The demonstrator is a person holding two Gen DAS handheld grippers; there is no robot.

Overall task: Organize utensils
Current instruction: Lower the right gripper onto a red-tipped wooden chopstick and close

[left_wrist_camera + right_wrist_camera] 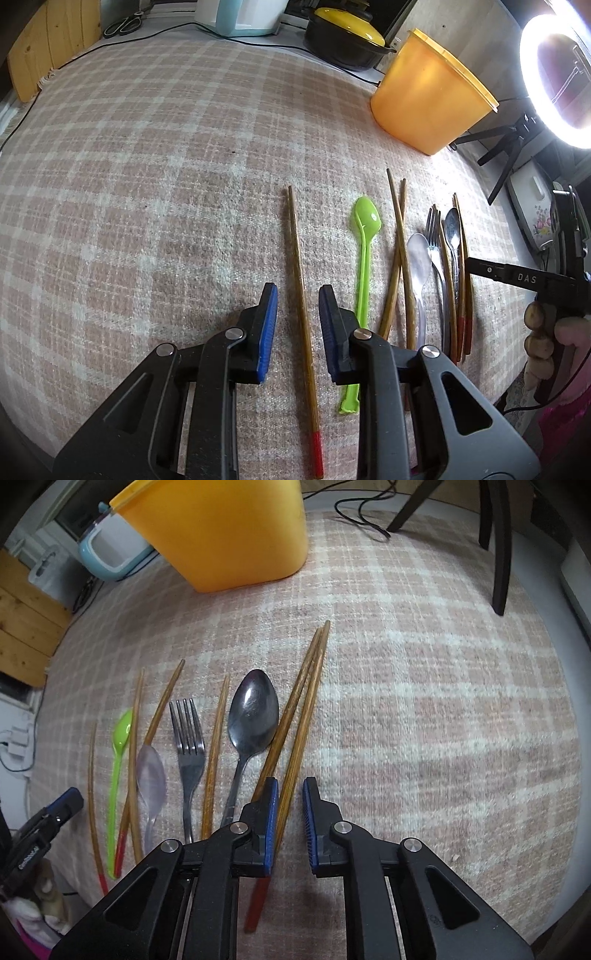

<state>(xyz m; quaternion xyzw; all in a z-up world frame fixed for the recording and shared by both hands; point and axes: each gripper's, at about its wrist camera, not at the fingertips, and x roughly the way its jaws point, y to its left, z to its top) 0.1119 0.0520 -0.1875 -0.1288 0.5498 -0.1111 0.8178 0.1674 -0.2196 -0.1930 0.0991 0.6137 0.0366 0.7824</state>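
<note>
Utensils lie in a row on the plaid cloth (147, 166). My left gripper (298, 288) is open and straddles a single red-tipped chopstick (295, 240), its pads clear of it. To the right lie a green plastic spoon (365, 258), two crossed chopsticks (400, 251), a clear spoon (419, 266), a fork (436, 251) and a metal spoon (452, 229). My right gripper (291, 781) is open at the row's right end. One chopstick of a pair (306, 701) lies between its jaws, close to the left pad. An orange container (229, 531) stands behind the row.
A ring light (546, 74) on a tripod (498, 554) stands at the table's right edge. A black pot with a yellow lid (347, 33), scissors (123, 24), a blue-and-white appliance (110, 550) and cables sit along the back. A hand (535, 332) holds the right gripper.
</note>
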